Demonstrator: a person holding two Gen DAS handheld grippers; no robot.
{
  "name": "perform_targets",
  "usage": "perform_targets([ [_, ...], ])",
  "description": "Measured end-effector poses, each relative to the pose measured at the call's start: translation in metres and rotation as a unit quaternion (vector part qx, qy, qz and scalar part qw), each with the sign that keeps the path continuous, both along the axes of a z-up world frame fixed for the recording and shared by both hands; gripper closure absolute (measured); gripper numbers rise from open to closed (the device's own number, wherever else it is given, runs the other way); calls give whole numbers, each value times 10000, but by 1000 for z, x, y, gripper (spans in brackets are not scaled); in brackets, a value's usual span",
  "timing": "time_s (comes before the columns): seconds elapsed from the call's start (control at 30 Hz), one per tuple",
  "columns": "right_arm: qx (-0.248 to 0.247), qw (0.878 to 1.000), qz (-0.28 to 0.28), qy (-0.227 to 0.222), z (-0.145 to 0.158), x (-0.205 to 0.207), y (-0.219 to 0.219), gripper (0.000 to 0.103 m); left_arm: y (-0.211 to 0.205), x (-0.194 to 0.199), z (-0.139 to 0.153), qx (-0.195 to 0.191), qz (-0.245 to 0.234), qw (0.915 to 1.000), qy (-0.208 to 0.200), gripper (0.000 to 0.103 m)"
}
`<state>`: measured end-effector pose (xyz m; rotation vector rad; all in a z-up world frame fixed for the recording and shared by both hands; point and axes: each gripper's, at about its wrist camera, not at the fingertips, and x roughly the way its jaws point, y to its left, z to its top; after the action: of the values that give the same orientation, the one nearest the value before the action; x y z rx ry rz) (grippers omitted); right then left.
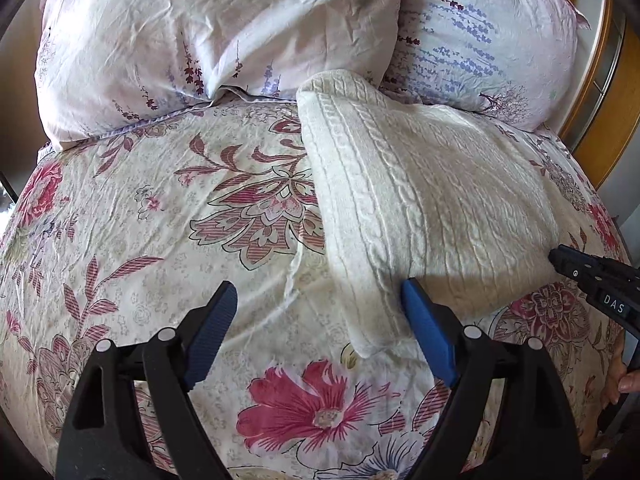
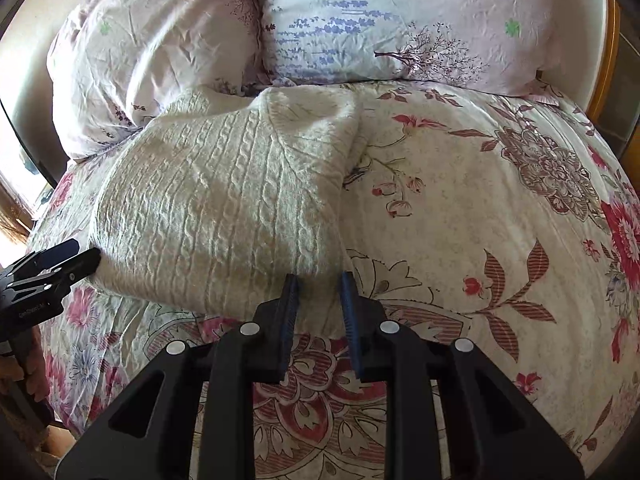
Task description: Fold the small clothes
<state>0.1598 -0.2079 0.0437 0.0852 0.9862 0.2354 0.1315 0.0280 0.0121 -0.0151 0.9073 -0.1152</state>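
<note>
A cream cable-knit sweater [image 1: 420,200] lies partly folded on a floral bedspread [image 1: 160,220], its far end reaching up against two lavender-print pillows [image 1: 200,40] at the head of the bed. In the left wrist view the left gripper [image 1: 320,300] hovers low over the bedspread with its blue-padded jaws spread wide, holding nothing; the near corner of the sweater lies between the two fingers, close to the right-hand pad. At the right edge of that view the right gripper [image 1: 560,258] reaches in toward the sweater's near right edge, and part of a hand [image 1: 624,376] shows below it. In the right wrist view the right gripper [image 2: 319,280] sits just at the near hem of the sweater [image 2: 220,200], its fingers parted by a narrow gap with no cloth pinched between them. The left gripper [image 2: 86,254] appears at the left edge there, its tip touching or just beside the sweater's left side. A wooden bed frame [image 2: 600,92] shows beyond the pillows [image 2: 380,20].
</note>
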Motion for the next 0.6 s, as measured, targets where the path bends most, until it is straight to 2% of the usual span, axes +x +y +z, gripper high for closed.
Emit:
perform_targets([
  [0.1,-57,10000,-10,-21,-2,0,0,75,1,3,-4,23,53,10000,27,11],
  [0.17,-67,10000,-55,10,-5,0,-2,67,2,6,-7,1,89,9999,52,8],
  [0.3,147,9997,-199,-44,7,-8,-14,67,9,-2,1,-198,206,9996,21,8],
  [0.33,183,9995,-218,-132,12,-13,-17,64,11,-8,4,-234,207,9995,-44,8],
  [0.4,154,9991,-278,-293,19,-26,-23,46,14,-21,8,-281,216,9992,-161,6],
  [0.43,124,9988,-328,-340,21,-32,-25,34,15,-28,8,-297,230,9991,-205,4],
  [0.47,103,9986,-365,-362,21,-38,-26,29,16,-34,8,-314,239,9989,-234,2],
  [0.6,69,9990,-361,-234,10,-51,-20,24,12,-46,-1,-225,229,9994,-132,2],
])
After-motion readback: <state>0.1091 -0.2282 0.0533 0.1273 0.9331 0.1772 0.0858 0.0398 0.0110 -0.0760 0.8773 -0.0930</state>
